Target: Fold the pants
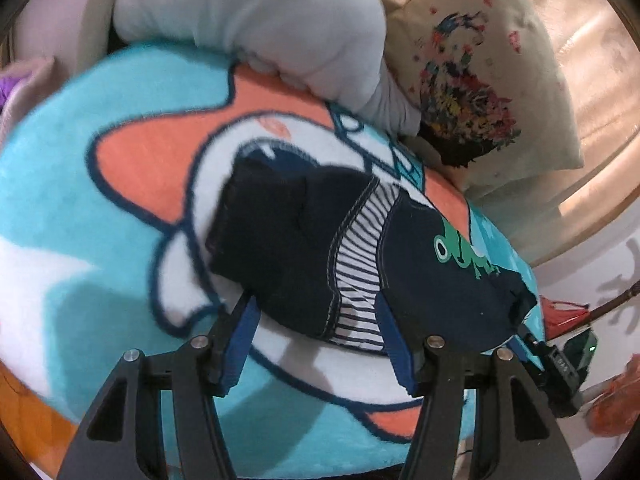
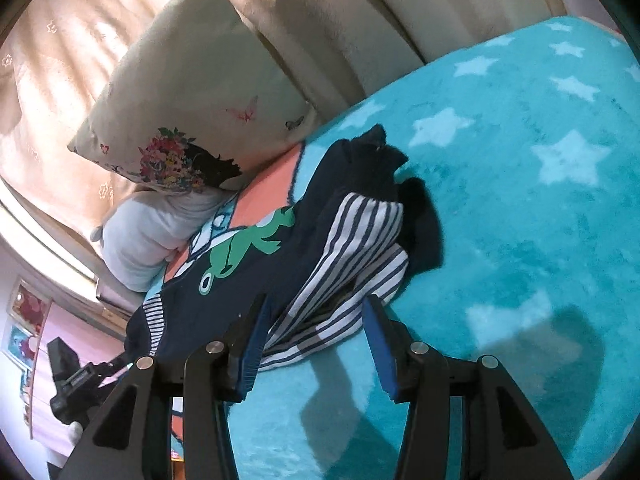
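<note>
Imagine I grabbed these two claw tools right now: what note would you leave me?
Left gripper: open, holding nothing, its fingers either side of the pants' near edge.
Right gripper: open, empty, at the striped end.
Pants: navy with striped panels and a green frog print, lying bunched on the turquoise blanket near the pillow.
Done: they look partly folded over, loosely.
Left: probably smooth them flat and finish the fold.

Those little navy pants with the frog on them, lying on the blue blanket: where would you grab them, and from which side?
Probably the striped edge of the pants nearest the right gripper: it lies bunched and lifted off the blanket, giving the open jaws a fold to close on. Come in low from the near side. The flat navy panel around the frog offers no such fold.
</note>
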{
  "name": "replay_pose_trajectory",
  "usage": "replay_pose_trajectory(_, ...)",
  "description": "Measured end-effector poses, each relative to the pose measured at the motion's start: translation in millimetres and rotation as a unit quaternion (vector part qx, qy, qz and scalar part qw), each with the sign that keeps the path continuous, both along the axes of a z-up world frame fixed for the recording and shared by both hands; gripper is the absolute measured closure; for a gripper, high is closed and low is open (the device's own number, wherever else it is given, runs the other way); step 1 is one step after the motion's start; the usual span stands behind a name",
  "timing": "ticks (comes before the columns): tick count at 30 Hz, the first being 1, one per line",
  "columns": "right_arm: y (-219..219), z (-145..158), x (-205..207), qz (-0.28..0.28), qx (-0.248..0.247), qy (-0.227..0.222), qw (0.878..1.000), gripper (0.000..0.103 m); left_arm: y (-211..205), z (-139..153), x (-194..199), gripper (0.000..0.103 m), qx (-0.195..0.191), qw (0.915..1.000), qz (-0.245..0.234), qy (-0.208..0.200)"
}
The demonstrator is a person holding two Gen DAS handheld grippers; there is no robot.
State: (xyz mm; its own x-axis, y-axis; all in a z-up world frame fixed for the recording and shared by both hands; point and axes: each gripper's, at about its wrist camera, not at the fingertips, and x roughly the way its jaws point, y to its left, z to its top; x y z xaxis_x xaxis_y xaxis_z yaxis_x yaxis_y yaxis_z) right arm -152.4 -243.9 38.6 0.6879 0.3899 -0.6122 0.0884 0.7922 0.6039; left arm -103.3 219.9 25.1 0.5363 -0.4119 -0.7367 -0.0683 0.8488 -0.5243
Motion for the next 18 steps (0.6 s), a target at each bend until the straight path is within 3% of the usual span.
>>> replay_pose_trajectory(5,6,1,4,0.004,-0.002,0.002,1.0,0.052,-1,-5,10,0.047,-0.008,0.9999,0.002,0.015)
replay_pose_trajectory(7,9,3,5,0.006,-0.003,0.006,1.0,0.052,0,-5,11,0.083,0.004,0.9997,0.01,0.023)
replay_pose_trajectory(8,10,4,5,0.006,-0.004,0.005,1.0,0.05,0,-5,12,0.088,0.008,0.9996,0.008,0.026)
replay_pose_trajectory(12,15,11,4,0.011,-0.01,-0.001,1.0,0.05,5,-4,11,0.093,0.001,0.9996,0.012,0.025)
replay_pose_trajectory(18,22,8,10,0.013,-0.011,0.012,1.0,0.05,2,-2,11,0.092,0.005,0.9997,0.008,0.022)
